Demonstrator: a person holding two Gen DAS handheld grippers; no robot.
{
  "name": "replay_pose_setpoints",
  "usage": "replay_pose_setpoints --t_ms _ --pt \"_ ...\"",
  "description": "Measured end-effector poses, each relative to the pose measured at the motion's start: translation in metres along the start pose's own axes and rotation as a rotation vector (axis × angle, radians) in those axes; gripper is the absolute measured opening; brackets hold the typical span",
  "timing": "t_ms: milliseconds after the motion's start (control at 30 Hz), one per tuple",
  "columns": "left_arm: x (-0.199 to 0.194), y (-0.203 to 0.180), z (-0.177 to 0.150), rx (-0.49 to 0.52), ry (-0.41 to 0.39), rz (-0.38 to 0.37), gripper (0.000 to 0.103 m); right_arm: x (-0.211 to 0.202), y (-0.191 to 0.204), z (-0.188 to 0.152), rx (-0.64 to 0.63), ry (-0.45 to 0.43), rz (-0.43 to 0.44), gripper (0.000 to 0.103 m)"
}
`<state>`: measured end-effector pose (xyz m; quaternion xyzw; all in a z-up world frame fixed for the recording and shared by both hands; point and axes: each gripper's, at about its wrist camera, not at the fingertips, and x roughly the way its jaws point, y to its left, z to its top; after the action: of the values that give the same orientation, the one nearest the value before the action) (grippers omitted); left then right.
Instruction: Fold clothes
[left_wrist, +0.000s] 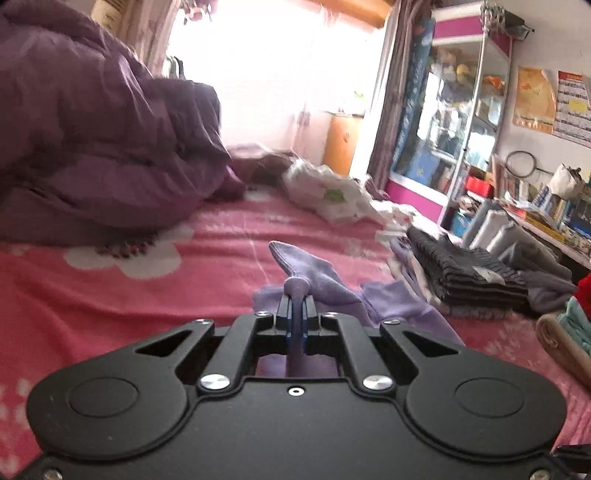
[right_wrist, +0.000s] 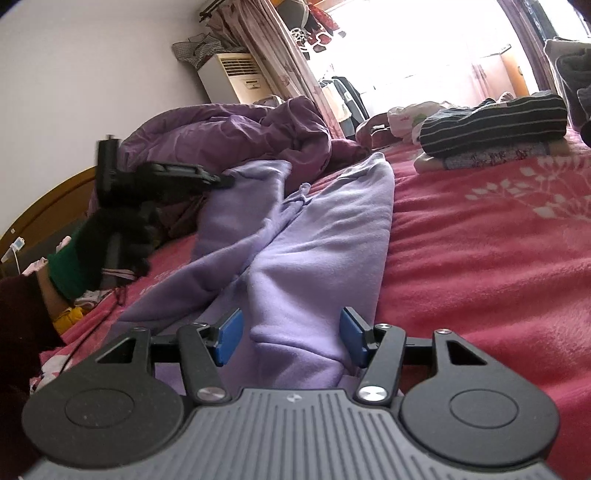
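Note:
A lavender fleece garment (right_wrist: 314, 229) lies stretched along the pink floral bed. My left gripper (left_wrist: 296, 295) is shut on a bunched edge of this lavender garment (left_wrist: 314, 277), which rises above the pinched fingers. In the right wrist view the left gripper (right_wrist: 227, 181) shows at the garment's far end, held by a hand in a black glove. My right gripper (right_wrist: 291, 338) stands open over the near end, its blue pads (right_wrist: 229, 341) either side of a fold, not closed on it.
A rumpled purple duvet (left_wrist: 92, 140) fills the left of the bed. A folded dark striped stack (left_wrist: 469, 273) and white floral clothes (left_wrist: 332, 192) lie to the right. Beyond the bed edge stand a glass cabinet (left_wrist: 454, 122) and a cluttered desk (left_wrist: 546, 218).

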<state>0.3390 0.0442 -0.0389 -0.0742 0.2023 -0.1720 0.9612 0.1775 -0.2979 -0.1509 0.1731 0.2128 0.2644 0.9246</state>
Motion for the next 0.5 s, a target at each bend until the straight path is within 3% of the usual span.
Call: replay_pose_setpoints --t_ms 233,500 --pt "-0.053 0.028 0.008 -0.067 -0.088 0.070 0.002 0.003 -0.004 0.001 0.022 0.008 -0.002 0.058" --pt "-0.108 0.060 -0.007 -0.072 -0.112 0.216 0.002 0.009 0.000 0.001 0.001 0.025 -0.032 0.058"
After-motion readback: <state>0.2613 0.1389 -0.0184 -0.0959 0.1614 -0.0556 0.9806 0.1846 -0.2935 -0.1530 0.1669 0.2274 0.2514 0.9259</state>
